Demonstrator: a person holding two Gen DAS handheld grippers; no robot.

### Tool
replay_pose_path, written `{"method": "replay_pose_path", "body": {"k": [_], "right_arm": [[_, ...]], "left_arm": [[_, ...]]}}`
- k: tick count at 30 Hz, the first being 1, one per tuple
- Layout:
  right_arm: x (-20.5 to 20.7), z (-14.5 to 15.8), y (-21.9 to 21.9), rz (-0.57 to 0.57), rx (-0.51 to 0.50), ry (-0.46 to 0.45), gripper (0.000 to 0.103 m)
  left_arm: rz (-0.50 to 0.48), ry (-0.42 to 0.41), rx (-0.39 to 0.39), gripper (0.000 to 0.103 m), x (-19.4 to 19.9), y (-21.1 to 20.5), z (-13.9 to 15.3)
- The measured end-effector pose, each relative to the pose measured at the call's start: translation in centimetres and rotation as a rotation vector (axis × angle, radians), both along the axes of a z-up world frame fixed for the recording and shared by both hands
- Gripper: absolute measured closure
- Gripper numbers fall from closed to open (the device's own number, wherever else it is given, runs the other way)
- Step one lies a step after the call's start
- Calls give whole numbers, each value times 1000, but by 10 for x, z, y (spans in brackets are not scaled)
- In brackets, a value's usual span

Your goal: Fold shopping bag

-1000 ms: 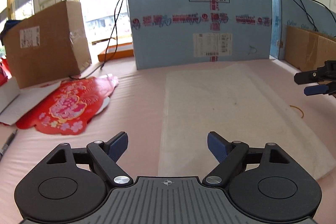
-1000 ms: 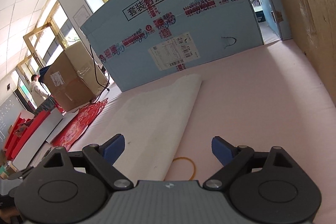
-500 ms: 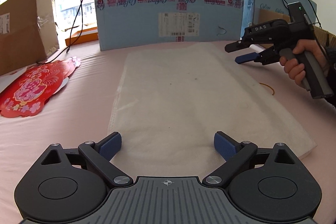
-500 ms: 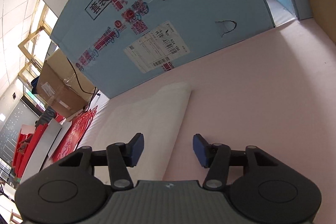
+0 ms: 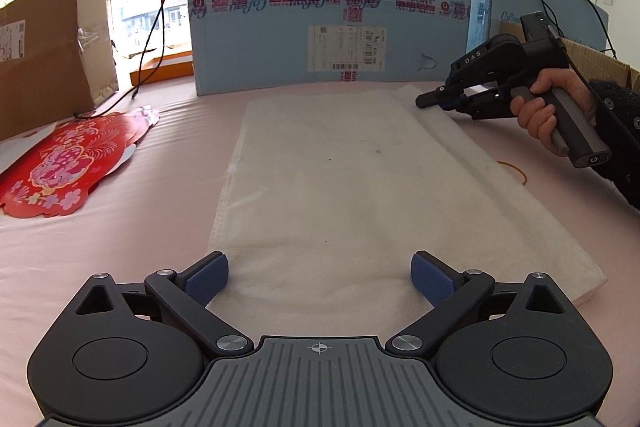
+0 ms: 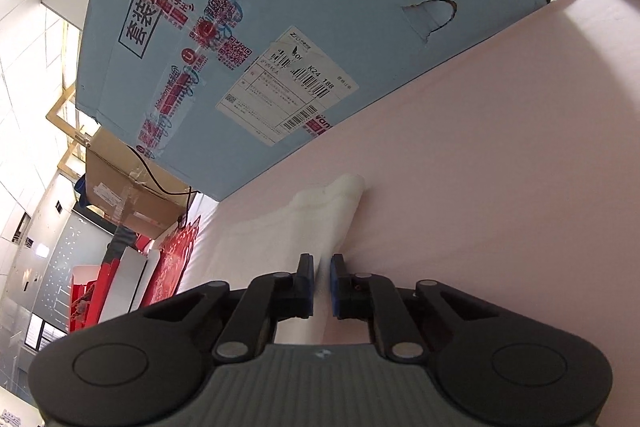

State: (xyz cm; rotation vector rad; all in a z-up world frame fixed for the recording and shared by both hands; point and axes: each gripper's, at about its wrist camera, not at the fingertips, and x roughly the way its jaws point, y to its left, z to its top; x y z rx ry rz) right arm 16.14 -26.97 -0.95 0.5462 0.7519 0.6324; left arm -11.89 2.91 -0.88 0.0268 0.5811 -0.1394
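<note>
Since a second ago right tool [image 6: 321,277] swept to the bag's far right edge, about 1 o'clock, and pinched it; white shopping bag [image 5: 352,195] flat on pink bench [image 5: 120,227]; left tool [image 5: 319,277] wide over near edge—advise lifting evenly.

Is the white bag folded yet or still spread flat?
Spread flat: the bag lies full length on the pink table. The right gripper is shut on its far right edge, slightly raised.
</note>
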Motion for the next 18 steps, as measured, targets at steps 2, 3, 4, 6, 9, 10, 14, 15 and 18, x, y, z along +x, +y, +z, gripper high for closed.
{"method": "replay_pose_path", "body": {"k": [2,3,4,6,9,10,14,15,18], "right_arm": [[-11,5,-2,-20,-39,-30,97],[-19,8,-3,-35,-65,-51,98],[-25,11,-4,-46,-78,-65,98],[-42,16,-10,-78,-86,-94,98],[-68,23,-18,-150,-97,-120,98],[-75,24,-20,-166,-91,-124,98],[-111,27,-27,-235,-57,-167,98],[-121,28,-28,-262,-55,-180,98],[-145,29,-37,-324,-30,-195,98]], "left_arm": [[12,-2,12,4,0,-1,1],[23,-10,31,4,0,-3,2],[37,-27,62,4,0,-6,3],[42,-86,122,4,-4,-18,10],[-58,-175,104,4,-16,-41,26],[-116,-198,82,4,-21,-53,30],[-363,-217,100,4,-36,-98,30],[-402,-211,127,4,-39,-107,27],[-462,-192,235,4,-47,-128,16]]}}
